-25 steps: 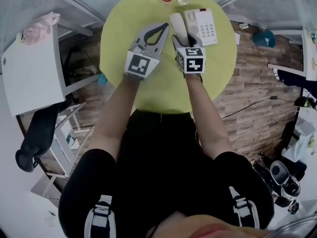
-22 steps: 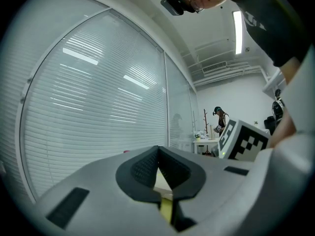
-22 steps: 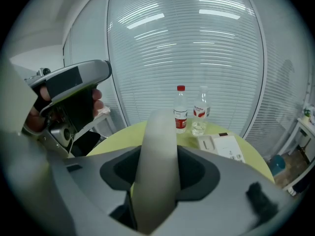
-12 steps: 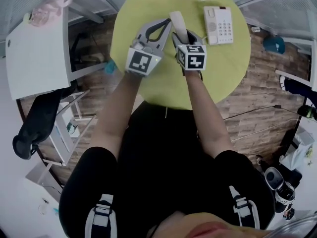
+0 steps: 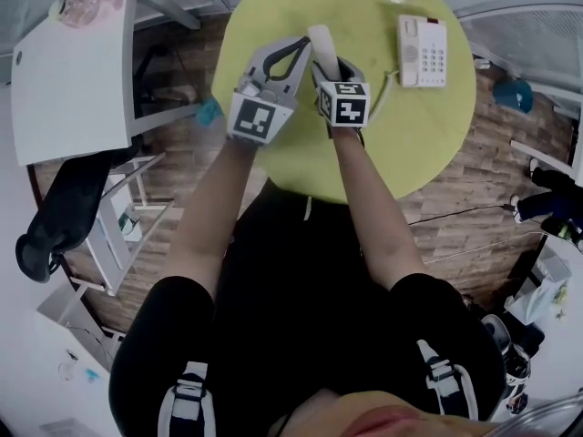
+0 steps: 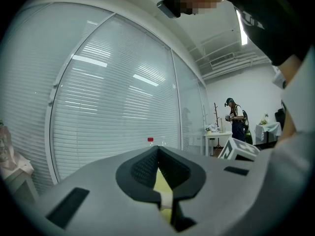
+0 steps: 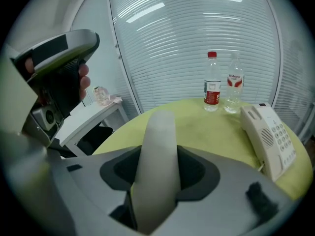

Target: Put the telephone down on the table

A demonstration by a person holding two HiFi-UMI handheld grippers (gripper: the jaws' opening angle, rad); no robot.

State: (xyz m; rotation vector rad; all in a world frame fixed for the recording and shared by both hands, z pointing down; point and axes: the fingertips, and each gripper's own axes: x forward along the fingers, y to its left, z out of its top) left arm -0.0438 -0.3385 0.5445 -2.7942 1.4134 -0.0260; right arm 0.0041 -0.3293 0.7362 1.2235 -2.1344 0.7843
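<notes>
The right gripper (image 5: 329, 65) has its jaws spread wide and clamped on the telephone handset (image 5: 321, 40), one pad against each side of the pale grey bar. In the right gripper view the handset (image 7: 158, 132) runs up between the pads, its rounded end jutting beyond the right gripper (image 7: 157, 177), which is angled down toward the table. The handset hangs above the round yellow-green table (image 5: 273, 153), over its middle and clear of the surface as far as the head view shows.

The left gripper (image 5: 303, 45) is just beside it on the left, at about the same height. Its jaws are closed tip to tip with nothing between them. In the left gripper view the two dark pads meet at the tip of the left gripper (image 6: 158, 151), and only a sliver of yellow table shows through the gap lower down.

A cord (image 5: 383, 89) runs from below the right gripper to the telephone base (image 5: 424, 51). The base lies flat near the table's right edge, keypad up, well apart from the handset. In the right gripper view the base (image 7: 268, 136) is at the right. Beyond it, at the table's far edge, a red-capped water bottle (image 7: 212, 82) and a clear bottle (image 7: 235, 85) stand upright side by side.
</notes>
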